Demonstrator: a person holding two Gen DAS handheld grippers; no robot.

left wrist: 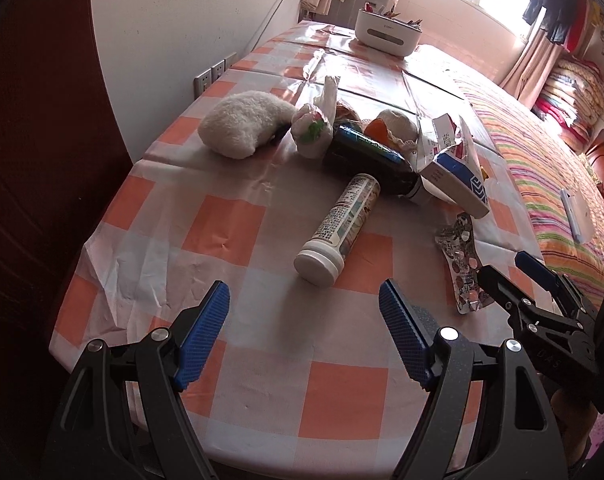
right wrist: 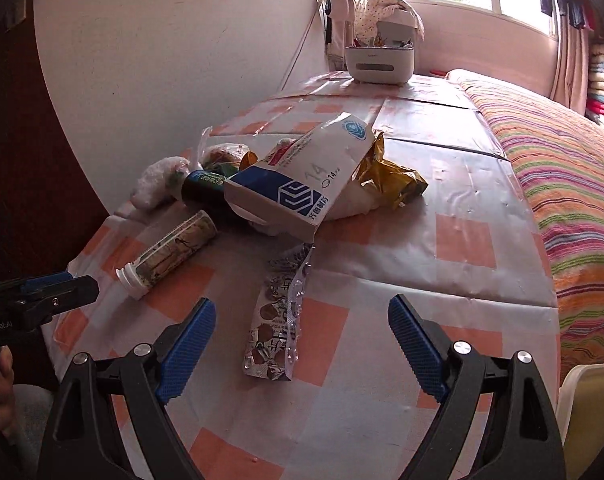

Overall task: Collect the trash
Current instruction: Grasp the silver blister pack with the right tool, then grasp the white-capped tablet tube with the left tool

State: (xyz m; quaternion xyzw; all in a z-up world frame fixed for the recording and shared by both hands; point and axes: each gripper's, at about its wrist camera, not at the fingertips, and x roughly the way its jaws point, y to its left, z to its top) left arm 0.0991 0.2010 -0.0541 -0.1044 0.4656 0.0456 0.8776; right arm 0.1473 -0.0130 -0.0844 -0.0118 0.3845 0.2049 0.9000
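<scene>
Both tongs are spread wide w/ nothing between the pads: left tongs (left wrist: 304, 336) hang over the near end of the bench (left wrist: 230, 364), right tongs (right wrist: 302, 348) over its right side. Trash sits in a loose heap mid-bench: a white-capped tube bottle (left wrist: 340, 228) lying on its side, cap toward the near edge, just ahead of the left tongs; a flat foil snack wrapper (right wrist: 280, 320) lying btwn and just ahead of the right tongs' pads; behind them a white-and-blue paper bag (right wrist: 298, 184) leaning on a dark bottle (left wrist: 366, 156), plus a crumpled yellow wrapper (right wrist: 390, 178) and a knotted plastic bag (left wrist: 314, 124). A white basket bin (right wrist: 380, 62) stands at the far end of the bench, well apart from the heap; prob the drop spot, but can't be sure. Step in hand looks like the approach to 1st picks. For the left: come down across the tube's body, not its cap, pads either side of the round wall, since it could roll on the slick checked cloth. For the right: wrapper is flat and thin, so tilt the pads low, pinch a raised crinkled edge rather than pressing straight down, and avoid snagging the cloth. Keep the two tongs apart; they're close at the bench corner. Fluffy white plush (left wrist: 248, 124) is prob not trash; leave it.
</scene>
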